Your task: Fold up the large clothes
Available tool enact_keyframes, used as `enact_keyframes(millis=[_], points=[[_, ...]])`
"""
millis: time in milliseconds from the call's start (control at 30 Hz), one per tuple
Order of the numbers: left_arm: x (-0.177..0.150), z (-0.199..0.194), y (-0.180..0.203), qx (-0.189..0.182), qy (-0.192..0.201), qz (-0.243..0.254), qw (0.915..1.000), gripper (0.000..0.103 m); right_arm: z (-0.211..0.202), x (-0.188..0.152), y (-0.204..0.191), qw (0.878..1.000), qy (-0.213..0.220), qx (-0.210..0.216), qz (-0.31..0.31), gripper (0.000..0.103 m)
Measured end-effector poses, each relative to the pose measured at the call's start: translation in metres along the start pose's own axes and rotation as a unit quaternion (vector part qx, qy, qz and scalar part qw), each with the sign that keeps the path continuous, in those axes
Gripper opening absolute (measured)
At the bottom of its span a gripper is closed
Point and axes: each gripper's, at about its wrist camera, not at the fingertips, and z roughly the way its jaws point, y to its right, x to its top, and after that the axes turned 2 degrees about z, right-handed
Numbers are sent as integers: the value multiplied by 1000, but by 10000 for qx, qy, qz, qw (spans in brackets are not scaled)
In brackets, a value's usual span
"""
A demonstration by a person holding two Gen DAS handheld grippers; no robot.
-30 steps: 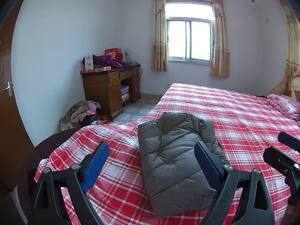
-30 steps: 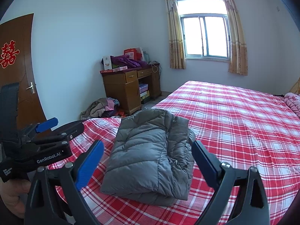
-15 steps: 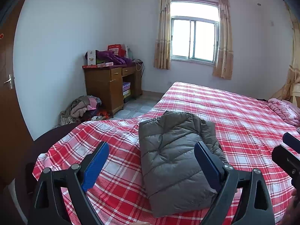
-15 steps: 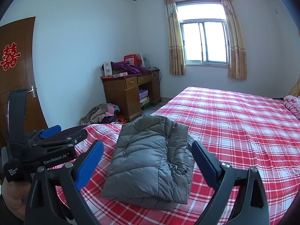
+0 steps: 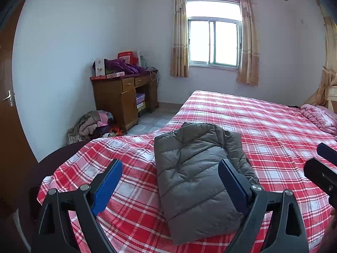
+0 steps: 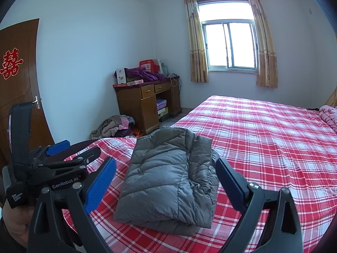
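Blue-padded fingers (image 5: 108, 186) on left gripper (image 5: 169, 186) and right gripper (image 6: 166, 184) gape empty above the folded grey quilted puffer jacket (image 6: 168, 181) near the red plaid bed's (image 6: 273, 139) corner. Folding looks finished; next, probably fetching another garment.

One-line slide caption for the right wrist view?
Open right hand-held gripper above folded grey puffer jacket on red plaid bed.

Both hand-held grippers, left (image 5: 169, 186) and right (image 6: 166, 182), raised and tilted upward; jacket (image 5: 198, 179) lower in view.
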Motion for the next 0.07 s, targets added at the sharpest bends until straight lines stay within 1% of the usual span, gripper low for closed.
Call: enact_keyframes(millis=[67], points=[[0,1,0,-48,-28,-1,10000,92,0,0,0,10000,-4,1,-2,97]])
